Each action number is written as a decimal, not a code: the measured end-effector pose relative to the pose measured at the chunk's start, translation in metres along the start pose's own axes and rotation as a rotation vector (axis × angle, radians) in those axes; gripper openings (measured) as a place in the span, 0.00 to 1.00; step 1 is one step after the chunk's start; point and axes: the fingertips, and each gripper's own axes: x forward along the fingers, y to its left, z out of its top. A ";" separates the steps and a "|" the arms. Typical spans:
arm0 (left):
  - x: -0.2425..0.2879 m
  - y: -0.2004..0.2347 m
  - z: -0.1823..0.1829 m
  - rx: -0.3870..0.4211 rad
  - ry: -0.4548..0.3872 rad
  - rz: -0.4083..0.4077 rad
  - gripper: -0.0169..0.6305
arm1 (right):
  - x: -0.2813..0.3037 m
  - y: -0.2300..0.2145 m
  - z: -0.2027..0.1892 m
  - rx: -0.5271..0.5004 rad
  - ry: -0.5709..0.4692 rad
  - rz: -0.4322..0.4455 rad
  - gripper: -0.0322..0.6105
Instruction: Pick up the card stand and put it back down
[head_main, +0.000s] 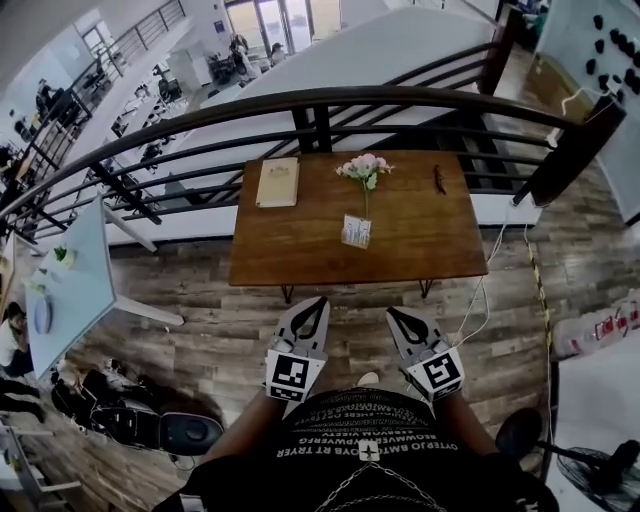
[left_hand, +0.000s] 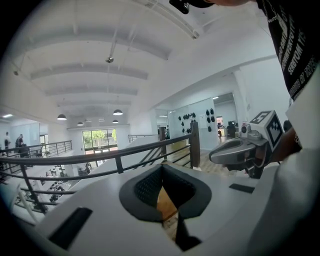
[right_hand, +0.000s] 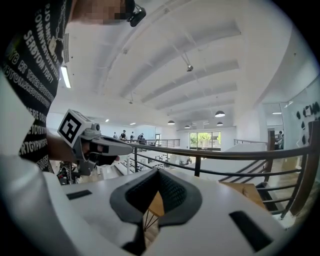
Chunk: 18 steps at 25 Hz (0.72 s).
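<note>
The room is an open upper level with a plank floor (head_main: 200, 330), edged by a dark curved railing (head_main: 200, 115). A wooden counter (head_main: 420, 235) is pushed against that railing, which leaves its near long edge free to walk up to.

The left gripper (head_main: 318, 302) and right gripper (head_main: 392, 314) are held side by side close to the person's body, well short of the counter. Both have their jaws closed together on nothing. This looks like a carrying pose for the approach, and the jaws would have to open before any grasp.

A tan book (head_main: 278, 183) lies flat at the far left, clear of the work. Pink flowers (head_main: 365, 168) rise at the middle. The card stand (head_main: 356, 231) stands upright just below them, toward the near edge, so it should be easy to reach. Whether the flower stem sits in the stand or behind it I cannot tell.
</note>
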 end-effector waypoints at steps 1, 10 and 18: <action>0.005 -0.002 0.004 0.003 -0.007 0.005 0.06 | -0.001 -0.007 0.001 -0.002 -0.001 -0.001 0.07; 0.027 -0.017 0.005 -0.005 -0.004 0.055 0.06 | -0.009 -0.045 -0.012 -0.002 0.017 0.016 0.07; 0.018 -0.019 -0.018 -0.031 0.056 0.068 0.06 | -0.008 -0.036 -0.031 0.049 0.050 0.044 0.07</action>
